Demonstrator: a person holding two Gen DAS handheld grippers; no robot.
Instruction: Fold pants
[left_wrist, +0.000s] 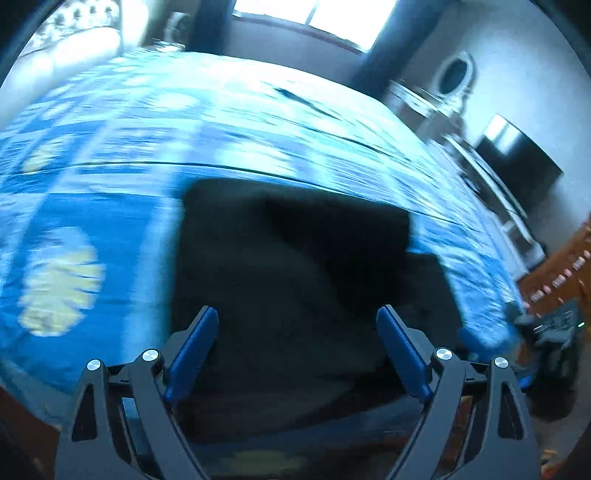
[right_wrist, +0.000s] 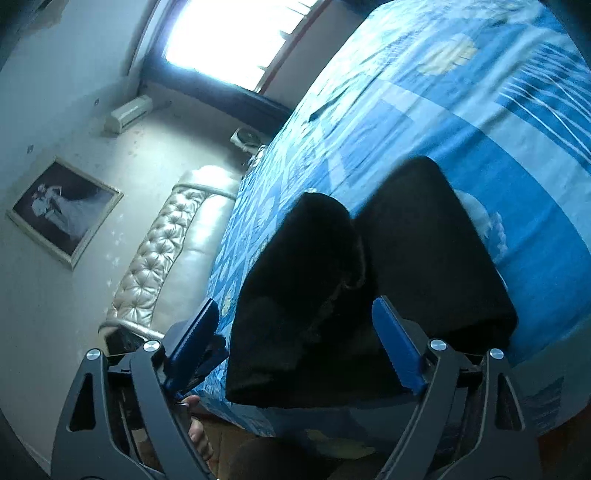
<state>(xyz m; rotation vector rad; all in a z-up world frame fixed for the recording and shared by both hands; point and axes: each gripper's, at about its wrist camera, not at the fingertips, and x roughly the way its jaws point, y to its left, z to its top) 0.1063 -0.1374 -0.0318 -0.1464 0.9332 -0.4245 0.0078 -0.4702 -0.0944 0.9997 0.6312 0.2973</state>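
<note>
Bedroom, pale walls, bright window (right_wrist: 225, 40) at the far side with dark curtains beside it. Filling most of both views, a bed under a blue patterned bedspread (left_wrist: 110, 236) with pale yellow leaf shapes and white stripes. At the bed's end in the right wrist view, a tufted cream headboard (right_wrist: 162, 254); on the wall near it, a framed photograph (right_wrist: 62, 210) and, closer to the window, a white air-conditioner unit (right_wrist: 129, 112). In the left wrist view, off the bed's right edge, a white dresser with an oval mirror (left_wrist: 456, 74), a dark screen (left_wrist: 517, 155) and a strip of orange-brown wooden furniture (left_wrist: 561, 266); all blurred.

On the bedspread near the bed's close edge, black pants (left_wrist: 295, 266), folded into a thick, roughly rectangular stack. From the right wrist view, two layers visible, the upper fold lying partly over the lower one, a seam or gap running between them.

Left gripper (left_wrist: 297, 349) spread wide above the near part of the pants, blue pads clear of the cloth on both sides, nothing pinched. Right gripper (right_wrist: 295, 345) likewise spread wide, straddling the near corner of the stack, pads not pressing on it. Below its left finger, part of a bare foot (right_wrist: 197, 430) on the floor.
</note>
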